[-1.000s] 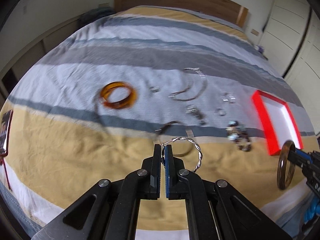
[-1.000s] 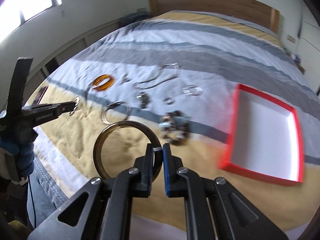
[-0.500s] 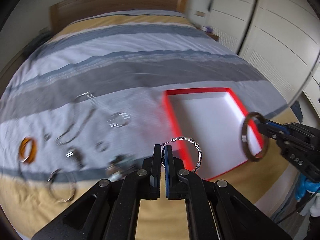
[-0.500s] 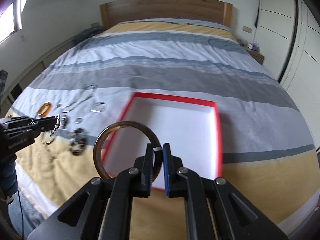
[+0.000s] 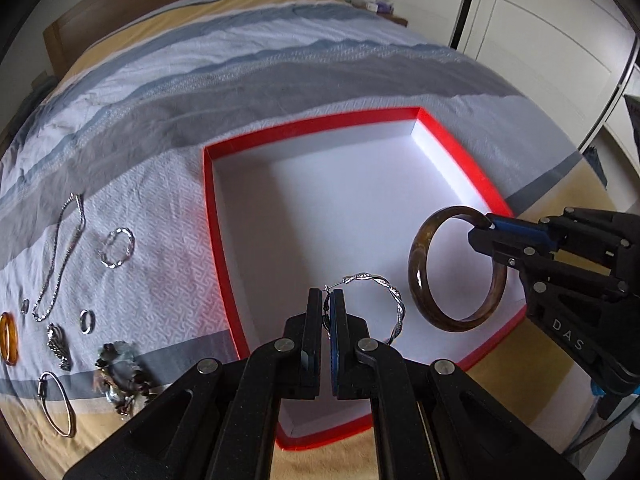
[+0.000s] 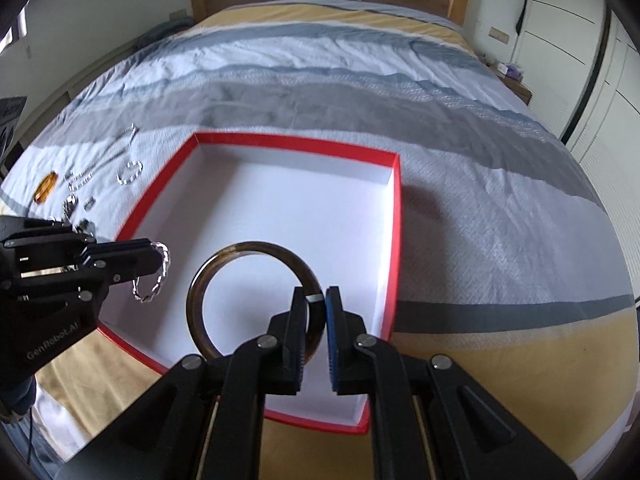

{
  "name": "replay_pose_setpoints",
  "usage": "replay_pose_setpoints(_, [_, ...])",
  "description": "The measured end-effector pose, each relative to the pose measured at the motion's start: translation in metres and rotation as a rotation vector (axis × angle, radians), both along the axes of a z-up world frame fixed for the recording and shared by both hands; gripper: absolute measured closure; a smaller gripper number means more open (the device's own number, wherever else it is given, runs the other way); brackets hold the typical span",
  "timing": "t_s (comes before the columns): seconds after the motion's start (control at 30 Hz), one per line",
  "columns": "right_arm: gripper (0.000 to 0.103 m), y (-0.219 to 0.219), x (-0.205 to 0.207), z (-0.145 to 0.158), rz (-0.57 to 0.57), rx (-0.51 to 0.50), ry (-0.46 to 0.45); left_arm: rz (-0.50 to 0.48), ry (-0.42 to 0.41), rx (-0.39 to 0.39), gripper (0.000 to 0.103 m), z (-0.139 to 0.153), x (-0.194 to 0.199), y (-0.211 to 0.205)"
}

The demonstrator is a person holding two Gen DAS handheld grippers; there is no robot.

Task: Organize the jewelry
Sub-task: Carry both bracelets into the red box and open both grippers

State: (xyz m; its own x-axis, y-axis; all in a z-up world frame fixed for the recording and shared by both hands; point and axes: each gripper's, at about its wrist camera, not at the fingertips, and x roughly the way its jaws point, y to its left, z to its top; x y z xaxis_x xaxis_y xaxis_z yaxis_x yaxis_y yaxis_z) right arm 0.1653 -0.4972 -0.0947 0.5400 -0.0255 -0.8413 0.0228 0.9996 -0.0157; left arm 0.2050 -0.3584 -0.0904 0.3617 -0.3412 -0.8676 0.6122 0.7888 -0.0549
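Left wrist view: the left hand-held gripper [image 5: 327, 302] is clenched on a silver twisted hoop [image 5: 390, 304], a thin braided ring of bright metal held by its clasp end and hanging over the white floor of a red-rimmed box [image 5: 456, 148]. The box lies open on the bed [image 5: 280, 60], whose cover runs in grey, white and mustard bands. The right hand-held gripper [image 5: 480, 226] grasps a brown bangle [image 5: 418, 276], a thick glossy band mottled amber and dark, pinched at its rim and held upright above the box's near right part. On the bed beyond the box's left side lie a silver chain [image 5: 60, 256], a wavy silver bracelet [image 5: 118, 248], a small ring [image 5: 86, 321], an orange bangle [image 5: 8, 338], a beaded bracelet [image 5: 118, 376] and a thin wire bangle [image 5: 56, 404]. In the right wrist view the brown bangle [image 6: 208, 332] shows as a full circle over the white interior, with the hoop [image 6: 160, 272] just beside it.
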Motion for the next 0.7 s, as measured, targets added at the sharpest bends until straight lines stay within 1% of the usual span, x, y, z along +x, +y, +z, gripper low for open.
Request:
replay_pose_setpoints(0.27, [0.094,0.011,0.010,-0.017,0.058,-0.067,0.049,0.005,0.029,0.053,0.100,-0.024,0.010,-0.003])
replay_pose_setpoints(0.57, [0.095,0.012,0.013,-0.030,0.063,-0.065,0.090,0.015,0.056,0.041,0.099,-0.030,0.012,-0.001])
replay_pose_setpoints(0.7, [0.094,0.012,0.013,-0.031,0.056,-0.061,0.091,0.018,0.045,0.039,0.097,-0.030,0.008,0.002])
